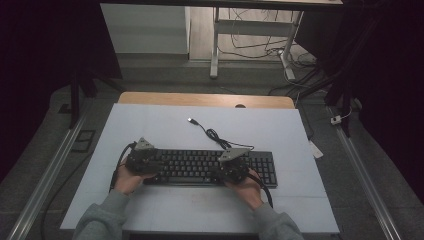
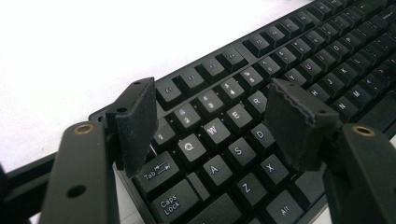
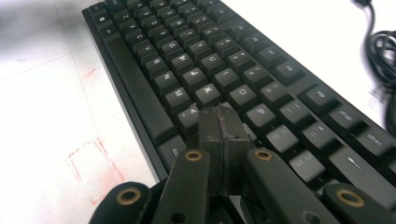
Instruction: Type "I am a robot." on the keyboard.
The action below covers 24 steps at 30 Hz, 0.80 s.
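Note:
A black keyboard (image 1: pixel 210 167) lies across the near middle of the white mat (image 1: pixel 150 125). My left gripper (image 1: pixel 156 163) hovers over the keyboard's left end. In the left gripper view this gripper (image 2: pixel 215 126) is open, its pads wide apart above the Q, W, E and S keys of the keyboard (image 2: pixel 261 60), with nothing between them. My right gripper (image 1: pixel 227 166) is over the right part of the letter keys. In the right gripper view its pads (image 3: pixel 220 116) are pressed together just above the keys of the keyboard (image 3: pixel 210 60), and I cannot tell whether they touch a key.
The keyboard's black cable (image 1: pixel 212 134) runs in a loose coil to a USB plug (image 1: pixel 191 120) on the far part of the mat; the same cable (image 3: pixel 380 51) lies right of the keys. Faint red marks (image 3: pixel 91 163) sit on the mat beside the keyboard. A wooden table edge (image 1: pixel 205 99) borders the far side.

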### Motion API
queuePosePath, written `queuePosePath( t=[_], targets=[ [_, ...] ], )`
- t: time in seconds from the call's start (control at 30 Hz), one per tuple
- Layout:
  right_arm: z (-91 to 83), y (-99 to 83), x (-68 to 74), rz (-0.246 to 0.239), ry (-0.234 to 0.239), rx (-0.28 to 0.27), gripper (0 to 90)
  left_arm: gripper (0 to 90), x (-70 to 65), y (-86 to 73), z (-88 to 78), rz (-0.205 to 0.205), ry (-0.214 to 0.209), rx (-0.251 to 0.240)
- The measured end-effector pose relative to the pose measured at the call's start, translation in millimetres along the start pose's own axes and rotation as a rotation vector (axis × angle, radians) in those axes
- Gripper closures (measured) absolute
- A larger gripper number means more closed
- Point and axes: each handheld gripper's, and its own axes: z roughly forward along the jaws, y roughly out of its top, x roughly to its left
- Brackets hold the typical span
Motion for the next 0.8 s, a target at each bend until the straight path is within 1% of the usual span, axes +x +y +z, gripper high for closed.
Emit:
queuePosePath(
  t=[0.1, 0.2, 0.43, 0.53, 0.63, 0.73, 0.8],
  targets=[
    [7.4, 2.3, 1.2, -0.01, -0.002, 0.015, 89.5, 34.0, 0.2, -0.2, -0.2, 0.001, -0.001, 0.0],
    [11.9, 2.7, 1.3, -0.009, -0.003, 0.023, 89.5, 33.9, 0.8, -0.4, -0.6, 0.0, -0.001, -0.001],
    [13.3, 2.2, 0.7, -0.009, -0.002, 0.026, 89.6, 33.7, 0.3, -0.5, -0.4, 0.003, 0.0, 0.001],
    [15.2, 1.6, 2.2, -0.018, -0.014, 0.046, 89.7, 33.6, -0.1, -0.5, 0.1, 0.004, 0.003, 0.003],
    [14.0, 2.3, 2.8, -0.016, -0.014, 0.033, 89.7, 33.6, -0.1, -0.6, -0.1, 0.004, 0.002, 0.001],
    [7.6, 3.8, 1.8, -0.022, -0.031, -0.006, 89.7, 33.6, 0.2, -0.6, -0.8, 0.004, 0.001, 0.0],
    [1.9, 4.0, -0.9, -0.01, -0.033, -0.04, 89.7, 33.6, 0.3, -0.6, -1.0, 0.004, 0.003, -0.001]
  ],
)
